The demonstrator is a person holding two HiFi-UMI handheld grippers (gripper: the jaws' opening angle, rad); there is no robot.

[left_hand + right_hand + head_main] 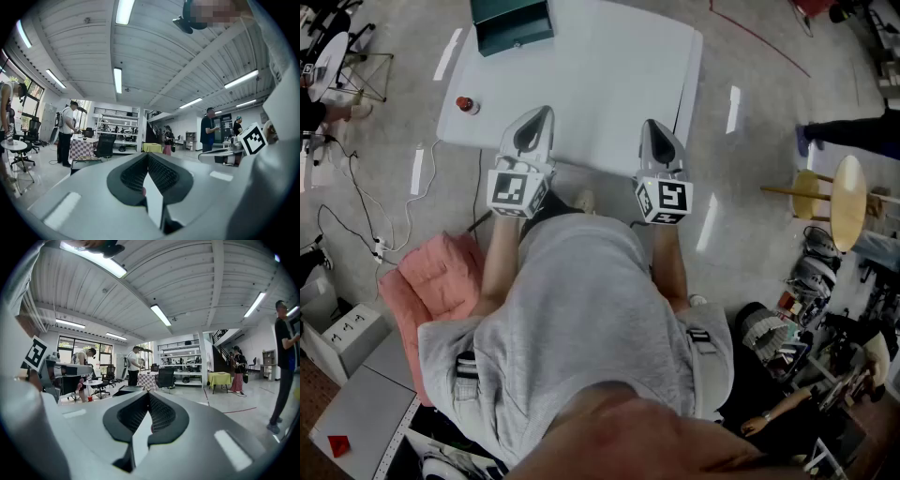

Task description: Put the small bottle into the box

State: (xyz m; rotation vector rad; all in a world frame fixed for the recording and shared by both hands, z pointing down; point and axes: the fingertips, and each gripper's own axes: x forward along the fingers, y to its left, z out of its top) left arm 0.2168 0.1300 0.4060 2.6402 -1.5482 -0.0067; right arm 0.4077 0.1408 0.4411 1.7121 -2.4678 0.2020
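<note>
In the head view the small bottle (466, 104), with a red cap, stands near the white table's (609, 84) left edge. The dark teal box (512, 23) sits at the table's far left corner. My left gripper (546, 112) hovers over the table's near edge, to the right of the bottle and apart from it. My right gripper (648, 126) is level with it, farther right. Both are shut with nothing between the jaws, which meet in the left gripper view (148, 155) and the right gripper view (149, 393). The right gripper view shows the box (124, 391) ahead, left of the jaws.
A pink cushion (431, 281) and a power strip with cables (380, 248) lie on the floor at my left. A round wooden stool (844, 202) stands at the right, with a person's leg (853, 131) beyond it. People, chairs and tables fill the room ahead.
</note>
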